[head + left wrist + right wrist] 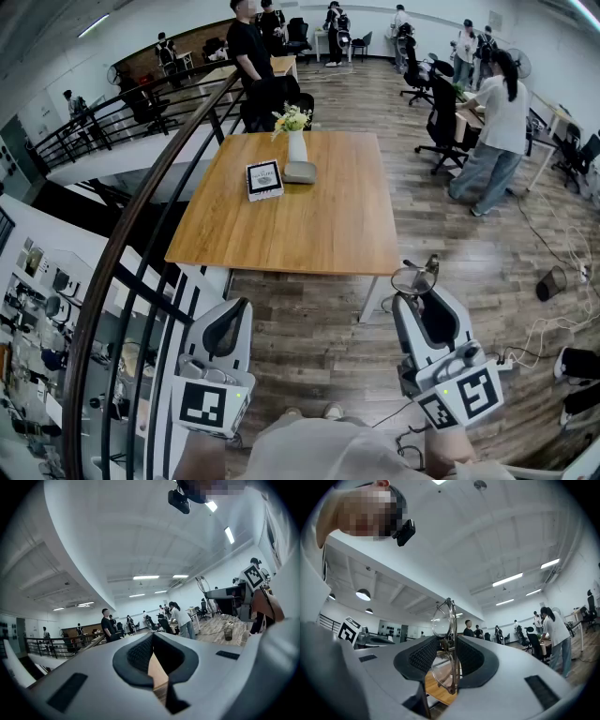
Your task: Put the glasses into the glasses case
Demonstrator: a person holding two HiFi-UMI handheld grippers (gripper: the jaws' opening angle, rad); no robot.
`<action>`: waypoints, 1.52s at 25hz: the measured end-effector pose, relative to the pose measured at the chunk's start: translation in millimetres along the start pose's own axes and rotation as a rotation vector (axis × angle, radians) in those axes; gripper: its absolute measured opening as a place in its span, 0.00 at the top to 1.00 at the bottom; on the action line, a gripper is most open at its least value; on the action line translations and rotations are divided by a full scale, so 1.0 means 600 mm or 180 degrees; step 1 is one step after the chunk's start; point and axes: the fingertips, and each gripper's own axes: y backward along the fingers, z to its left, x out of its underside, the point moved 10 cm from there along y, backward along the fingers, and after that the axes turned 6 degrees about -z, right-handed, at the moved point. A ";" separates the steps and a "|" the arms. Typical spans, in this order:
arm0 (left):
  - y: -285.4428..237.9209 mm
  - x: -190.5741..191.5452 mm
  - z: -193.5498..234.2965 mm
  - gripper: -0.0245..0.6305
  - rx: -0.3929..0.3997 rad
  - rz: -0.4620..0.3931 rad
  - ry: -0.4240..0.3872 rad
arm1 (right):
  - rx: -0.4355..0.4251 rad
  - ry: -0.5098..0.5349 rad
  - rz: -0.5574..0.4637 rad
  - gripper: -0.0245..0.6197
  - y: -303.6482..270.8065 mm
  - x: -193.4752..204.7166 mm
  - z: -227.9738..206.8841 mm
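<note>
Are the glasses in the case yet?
Out. The right gripper holds the glasses in the air, short of the table where the case lies.

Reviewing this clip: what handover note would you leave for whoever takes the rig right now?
Left gripper: shut, empty, held short of the table.
Right gripper: shut on the glasses, in the air off the table's near edge.
Glasses case: on the table, beside the white vase.
Done: glasses in grip.
Left: carry them to the case and put them inside.
</note>
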 end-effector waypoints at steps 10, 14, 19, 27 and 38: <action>-0.014 0.012 0.002 0.94 0.0000 -0.0148 -0.0154 | -0.0020 0.0079 0.0109 0.71 -0.010 -0.001 -0.015; -0.024 0.015 -0.004 0.94 0.0027 -0.0134 -0.0142 | -0.0030 0.0123 0.0150 0.71 -0.013 0.004 -0.022; -0.033 0.019 -0.003 0.94 0.0036 -0.0140 -0.0146 | -0.0051 0.0115 0.0183 0.71 -0.020 0.012 -0.027; -0.041 0.013 -0.020 0.94 0.0017 -0.0031 -0.0062 | -0.0067 0.0105 0.0234 0.71 -0.013 0.014 -0.043; -0.049 0.006 -0.055 0.94 0.0054 0.0054 -0.0051 | -0.0040 0.0061 0.0181 0.71 0.020 0.017 -0.074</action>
